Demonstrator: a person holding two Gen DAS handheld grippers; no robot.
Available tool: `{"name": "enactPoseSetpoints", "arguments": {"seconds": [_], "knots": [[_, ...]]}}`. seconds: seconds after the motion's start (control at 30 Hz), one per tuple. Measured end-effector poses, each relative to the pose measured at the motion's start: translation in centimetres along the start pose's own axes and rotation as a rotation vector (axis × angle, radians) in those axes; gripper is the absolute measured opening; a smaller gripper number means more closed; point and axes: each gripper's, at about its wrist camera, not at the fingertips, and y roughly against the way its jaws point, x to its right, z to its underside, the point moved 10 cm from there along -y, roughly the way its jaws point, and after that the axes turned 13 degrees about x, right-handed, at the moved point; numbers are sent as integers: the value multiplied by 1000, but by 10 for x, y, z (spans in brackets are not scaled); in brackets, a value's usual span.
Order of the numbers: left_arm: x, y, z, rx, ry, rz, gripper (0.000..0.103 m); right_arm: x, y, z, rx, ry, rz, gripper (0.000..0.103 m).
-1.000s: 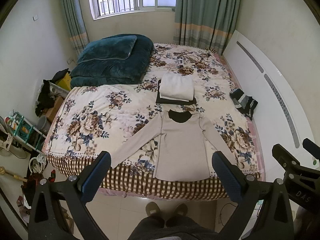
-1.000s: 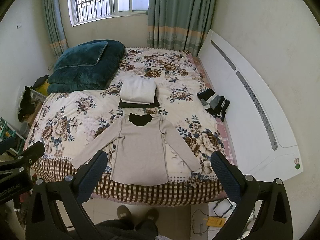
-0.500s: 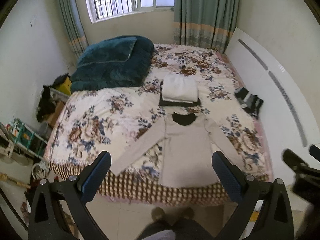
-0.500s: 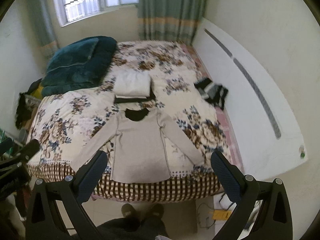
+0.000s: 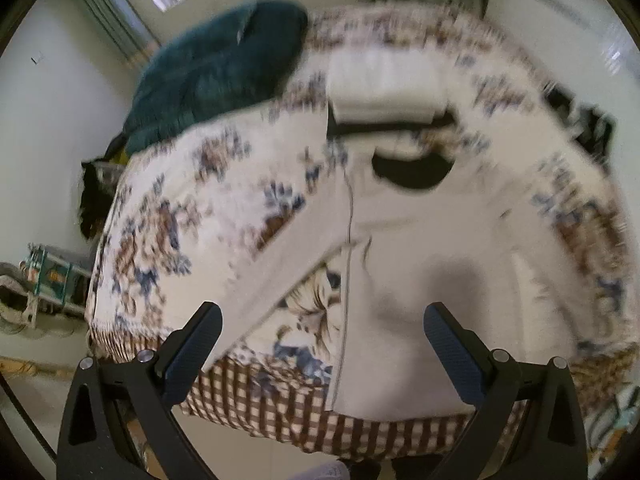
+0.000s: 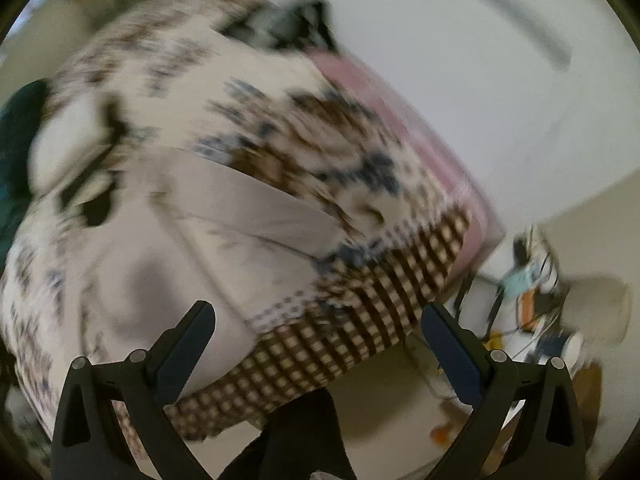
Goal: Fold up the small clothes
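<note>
A light grey long-sleeved top point(image 5: 424, 264) with a black collar point(image 5: 412, 168) lies flat on the floral bed point(image 5: 168, 216), its hem at the near edge. My left gripper point(image 5: 322, 336) is open and empty, just above the hem and the left sleeve point(image 5: 280, 264). In the right wrist view the top point(image 6: 152, 256) and its right sleeve point(image 6: 264, 208) show blurred. My right gripper point(image 6: 318, 332) is open and empty, above the bed's near right corner.
A folded white garment on a black one point(image 5: 384, 88) lies beyond the collar. A teal quilt point(image 5: 216, 68) fills the far left. Dark clothes point(image 6: 280, 24) lie by the white headboard point(image 6: 460, 80). Cables and clutter point(image 6: 536, 296) cover the floor at the right.
Both grippers have dropped fast toward the bed's near edge, so the top looks much larger and both views are blurred. The right one has swung to the right corner. Both stay open.
</note>
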Motion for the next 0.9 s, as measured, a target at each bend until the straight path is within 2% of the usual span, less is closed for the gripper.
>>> {"name": "enactPoseSetpoints", "arguments": {"seconds": [0.13, 0.2, 0.3, 0.37, 0.43, 0.5, 0.53, 0.6, 0.63, 0.77, 0.9], "knots": [[30, -76, 38, -93, 7, -27, 103, 40, -120, 10, -97, -159, 16, 103], [42, -108, 57, -137, 1, -37, 103, 53, -175, 18, -140, -257, 17, 98], [53, -144, 79, -178, -4, -56, 103, 54, -228, 31, -189, -360, -3, 95], [59, -165, 88, -203, 11, -62, 103, 48, -260, 35, -189, -418, -28, 95], [59, -180, 96, -218, 22, -69, 103, 40, -278, 36, -183, -443, -40, 89], [57, -191, 104, -228, 22, -76, 103, 30, -295, 37, -178, -457, -44, 71], [58, -196, 103, -230, 28, -74, 103, 25, -298, 35, -162, -456, -37, 64], [53, -200, 104, -233, 44, -75, 103, 15, -291, 28, -112, -420, -12, 17], [49, -201, 103, -230, 54, -77, 103, 10, -286, 24, -97, -399, -1, 4], [26, -197, 95, -214, 123, -90, 103, -32, -251, -4, 2, -282, -21, 3], [-13, -191, 89, -196, 201, -121, 103, -132, -187, -41, 115, -67, -145, 3]]}}
